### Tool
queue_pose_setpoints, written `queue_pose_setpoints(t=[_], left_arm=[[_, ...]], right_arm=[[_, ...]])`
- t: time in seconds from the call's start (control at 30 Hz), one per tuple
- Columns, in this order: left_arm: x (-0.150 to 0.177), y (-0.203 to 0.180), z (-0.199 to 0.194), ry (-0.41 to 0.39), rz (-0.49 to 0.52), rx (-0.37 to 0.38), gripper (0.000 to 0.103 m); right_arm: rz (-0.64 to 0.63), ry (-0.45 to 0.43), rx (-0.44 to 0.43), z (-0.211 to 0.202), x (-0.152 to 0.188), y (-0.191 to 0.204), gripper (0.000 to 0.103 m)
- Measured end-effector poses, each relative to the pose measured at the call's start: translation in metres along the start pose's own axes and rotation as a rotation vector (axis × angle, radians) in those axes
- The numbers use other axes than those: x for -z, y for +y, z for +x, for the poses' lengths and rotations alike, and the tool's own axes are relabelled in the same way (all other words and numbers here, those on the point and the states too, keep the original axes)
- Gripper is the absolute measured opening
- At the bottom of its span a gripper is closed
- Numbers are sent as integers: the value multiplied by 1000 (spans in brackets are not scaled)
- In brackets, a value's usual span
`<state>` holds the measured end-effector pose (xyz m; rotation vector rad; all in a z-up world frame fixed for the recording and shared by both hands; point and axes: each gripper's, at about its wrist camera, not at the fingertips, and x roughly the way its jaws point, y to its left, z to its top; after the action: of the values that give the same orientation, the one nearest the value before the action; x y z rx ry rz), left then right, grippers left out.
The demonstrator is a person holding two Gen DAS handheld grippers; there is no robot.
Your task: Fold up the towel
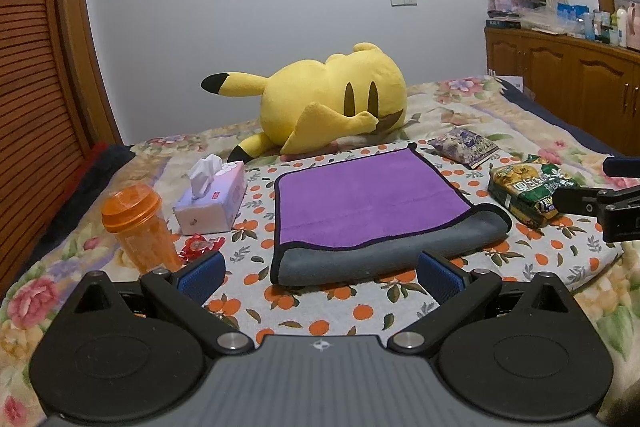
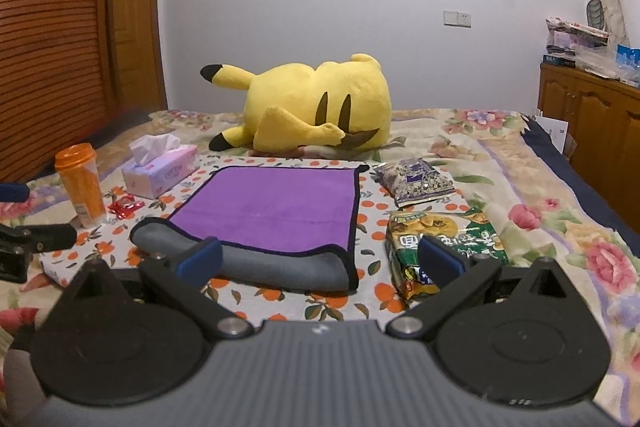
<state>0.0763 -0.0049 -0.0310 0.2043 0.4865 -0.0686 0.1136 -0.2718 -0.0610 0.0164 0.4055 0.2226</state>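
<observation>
A purple towel [image 1: 368, 199] with a grey underside and black trim lies folded over on an orange-print cloth [image 1: 360, 311] on the bed, its grey fold facing me. It also shows in the right wrist view [image 2: 272, 207]. My left gripper [image 1: 320, 277] is open and empty, just in front of the grey fold. My right gripper [image 2: 320, 261] is open and empty, near the towel's front right corner. The right gripper shows at the right edge of the left wrist view [image 1: 600, 203], and the left gripper at the left edge of the right wrist view [image 2: 36, 239].
A yellow plush toy [image 1: 332, 103] lies behind the towel. An orange bottle [image 1: 138, 227], a tissue box [image 1: 212, 199] and a red wrapper [image 1: 200, 247] are to the left. A green snack bag [image 1: 528, 191] and a purple packet [image 1: 464, 143] are to the right. Wooden cabinets [image 1: 560, 83] stand far right.
</observation>
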Motion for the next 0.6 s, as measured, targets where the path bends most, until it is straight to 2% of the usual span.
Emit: queue_pose_setpoints(t=[0.33,0.6], left_arm=[[-4,6,20,24,-7,11,103],[-9,16,42,43,-24,6,103]], right_arm=[[-9,14,-11,22,-6,-2,103],[-43,58,-19,42,-6,3,103]])
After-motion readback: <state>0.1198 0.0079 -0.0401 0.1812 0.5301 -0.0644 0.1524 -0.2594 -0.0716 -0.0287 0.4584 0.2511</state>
